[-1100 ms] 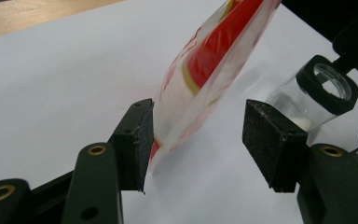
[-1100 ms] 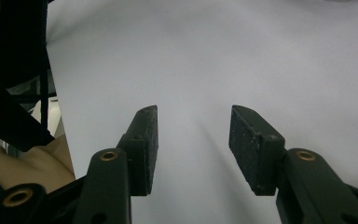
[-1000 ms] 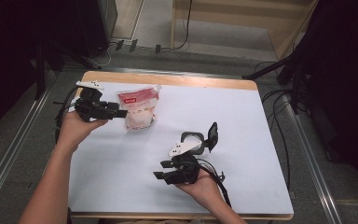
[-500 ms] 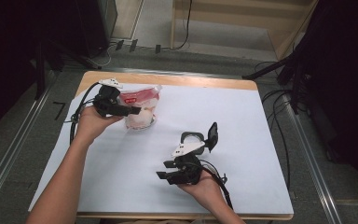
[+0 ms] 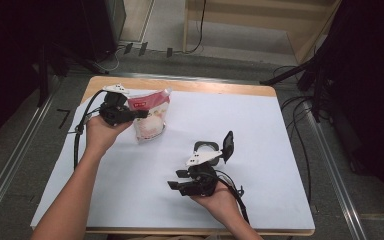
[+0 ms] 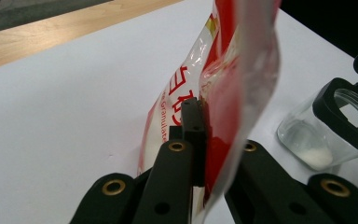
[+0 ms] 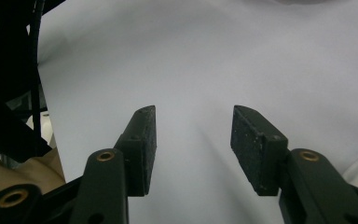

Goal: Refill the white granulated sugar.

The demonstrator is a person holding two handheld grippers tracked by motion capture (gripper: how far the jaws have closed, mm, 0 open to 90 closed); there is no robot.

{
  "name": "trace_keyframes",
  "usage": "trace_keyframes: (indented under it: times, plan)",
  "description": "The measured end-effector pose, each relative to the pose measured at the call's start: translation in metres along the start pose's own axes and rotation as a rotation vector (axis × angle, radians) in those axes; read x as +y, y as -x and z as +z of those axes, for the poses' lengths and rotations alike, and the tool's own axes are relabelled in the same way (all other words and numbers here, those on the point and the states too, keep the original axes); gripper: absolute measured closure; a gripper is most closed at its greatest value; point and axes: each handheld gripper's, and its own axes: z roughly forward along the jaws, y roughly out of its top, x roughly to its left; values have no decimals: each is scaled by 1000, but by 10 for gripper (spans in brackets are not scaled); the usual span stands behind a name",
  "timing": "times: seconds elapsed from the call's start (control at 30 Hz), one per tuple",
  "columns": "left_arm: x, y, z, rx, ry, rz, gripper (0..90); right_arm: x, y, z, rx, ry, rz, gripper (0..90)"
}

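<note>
One glossy red-and-clear plastic pouch is sitting upper left, with the left gripper clamping its edge, jaws having just been closing. One round glass jar, black-rimmed, is standing at centre. The right gripper is hovering there, jaws apart, empty.

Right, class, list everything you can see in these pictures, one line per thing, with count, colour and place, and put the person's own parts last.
Bag: one, clear plastic with red print and white grains inside, far left of the sheet, its edge pinched in the left gripper.
Jar: one, clear glass with a black flip lid open, a little white powder at the bottom, middle of the sheet.
White sheet: one, white, covering the tabletop.
Table: one, light wood, bare strip along the far edge.
Left gripper: one, black, shut on the bag.
Right gripper: one, black, jaws apart over the sheet, holding nothing.
</note>
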Motion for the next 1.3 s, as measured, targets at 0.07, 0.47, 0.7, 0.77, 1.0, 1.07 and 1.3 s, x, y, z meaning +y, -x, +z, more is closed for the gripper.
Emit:
trace_keyframes:
  times: [0.07, 0.47, 0.7, 0.77, 1.0, 1.07, 1.3]
  plan:
    - [3, 3, -3, -3, -4, 8, 900, 1, -1, 0, -5, 4, -7, 501]
    - [16, 28, -35, -112, 30, 10, 900, 14, -4, 8, 5, 52, -60, 482]
    - [17, 35, -45, -130, 4, -9, 900, 19, -4, 15, 14, 49, -37, 464]
    - [17, 37, -50, -154, 10, -11, 900, 19, -5, 17, 21, 47, -40, 493]
    - [18, 50, -63, -166, 0, -4, 900, 16, -8, 23, -9, 51, -27, 449]
    - [18, 54, -65, -161, -12, 5, 900, 14, -7, 26, -3, 55, -30, 457]
    - [16, 67, -73, -178, -34, 11, 900, 13, -8, 32, -20, 35, -54, 480]
